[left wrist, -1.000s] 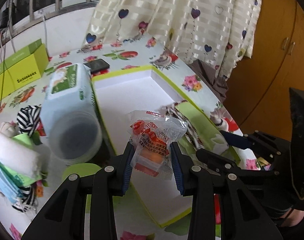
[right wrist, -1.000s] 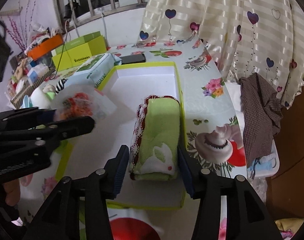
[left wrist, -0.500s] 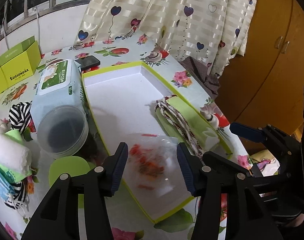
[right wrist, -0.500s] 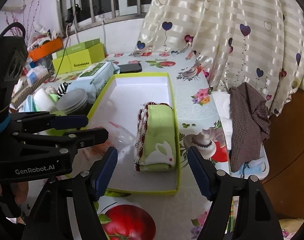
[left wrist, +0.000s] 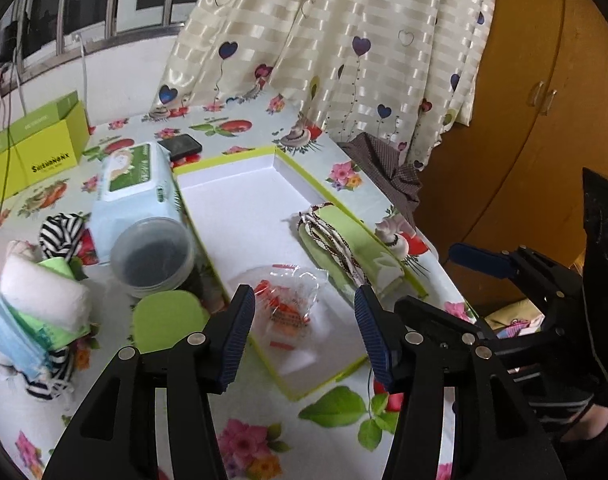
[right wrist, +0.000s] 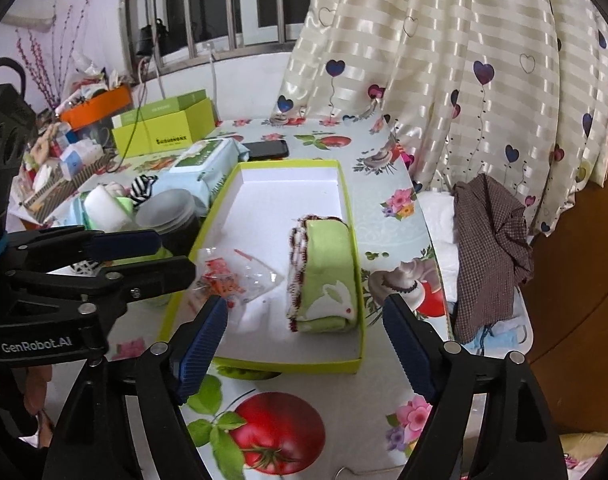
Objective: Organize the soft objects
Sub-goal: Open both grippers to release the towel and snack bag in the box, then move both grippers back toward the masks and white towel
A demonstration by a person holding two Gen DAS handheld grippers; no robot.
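A lime-edged white box (left wrist: 240, 200) lies open on the flowered tablecloth. A folded green towel (right wrist: 328, 276) with a rabbit print lies along the box's right wall. A clear packet of orange-red sweets (left wrist: 288, 308) lies on the box floor at its near end, left of the towel. My left gripper (left wrist: 303, 300) hovers open above the packet, its pads apart from it. The jaws of my right gripper (right wrist: 304, 312) are opening wide, above and short of the towel, with nothing gripped. The left gripper (right wrist: 172, 254) shows at the left of the right wrist view.
Left of the box are a wet-wipes pack (left wrist: 136, 184), a clear round tub (left wrist: 152, 256), a green lid (left wrist: 164, 320), a rolled white towel (left wrist: 40, 296), a striped cloth (left wrist: 60, 232) and a green carton (left wrist: 32, 152). A phone (left wrist: 180, 146) lies behind. A brown checked cloth (right wrist: 492, 248) hangs off the table's right edge.
The left gripper let go of the sweets packet, which now lies in the box. The right gripper opened off the green towel. Both grippers drew back and up.
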